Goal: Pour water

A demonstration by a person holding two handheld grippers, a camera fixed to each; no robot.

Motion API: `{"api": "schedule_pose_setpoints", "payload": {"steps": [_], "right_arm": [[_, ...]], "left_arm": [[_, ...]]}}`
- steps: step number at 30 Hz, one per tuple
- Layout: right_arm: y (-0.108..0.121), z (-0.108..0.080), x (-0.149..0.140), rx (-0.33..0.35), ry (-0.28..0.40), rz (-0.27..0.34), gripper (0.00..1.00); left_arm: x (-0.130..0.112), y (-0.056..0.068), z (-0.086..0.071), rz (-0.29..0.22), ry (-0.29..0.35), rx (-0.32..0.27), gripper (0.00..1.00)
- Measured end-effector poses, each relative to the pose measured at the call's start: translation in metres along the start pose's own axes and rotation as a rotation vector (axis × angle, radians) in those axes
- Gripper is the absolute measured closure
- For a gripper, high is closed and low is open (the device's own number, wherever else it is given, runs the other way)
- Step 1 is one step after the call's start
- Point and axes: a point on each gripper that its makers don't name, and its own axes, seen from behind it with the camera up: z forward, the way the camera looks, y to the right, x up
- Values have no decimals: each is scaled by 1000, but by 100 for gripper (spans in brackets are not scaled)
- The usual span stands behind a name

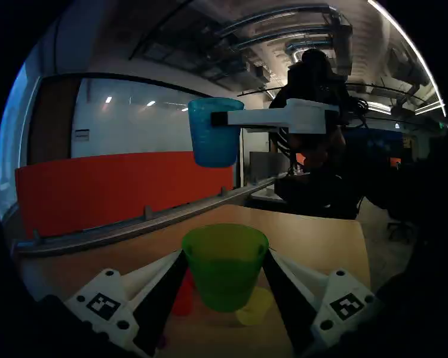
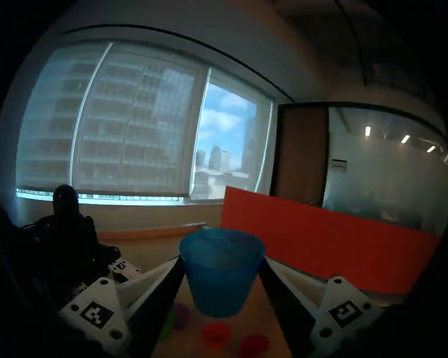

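Plainly the pour has not begun: both cups stand upright in the air. On the left, the left tool (image 1: 224, 265) is closed partway, its two fingers pressing the sides of a green cup (image 1: 225, 280), which it holds low over the tabletop (image 1: 319, 232). A small red cup (image 1: 183, 298) and a yellow cup (image 1: 255, 307) sit on the wood beneath it. I cannot tell whether the green cup has anything in it.

To the right and higher, the right tool (image 1: 219, 122) grips a blue cup (image 1: 212, 140) the same way, a finger on each side, well apart from the green one. In the right gripper view its rim is level, but the inside is too dim to say how full it is.

Judging by the heights, the blue cup is the one to pour from and the green the one to fill. To do it well, bring the blue cup in until its lip is just above the green rim before tilting at all. Then roll the right wrist slowly, so the stream starts thin and lands in the middle of the green cup, not on its wall. Hold the left tool steady and level, since a tapered cup can slip from a side grip if jolted. Tilting while far off would likely spill onto the small cups below.
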Motion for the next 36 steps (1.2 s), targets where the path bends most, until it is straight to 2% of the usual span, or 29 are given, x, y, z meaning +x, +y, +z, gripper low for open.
{"api": "schedule_pose_setpoints", "payload": {"steps": [20, 36], "right_arm": [[26, -31, -48, -49, -76, -2, 11], [45, -38, -98, -63, -144, 36, 11]], "left_arm": [[-36, -4, -1, 42, -114, 8, 15], [-75, -6, 4, 69, -233, -4, 15]]}}
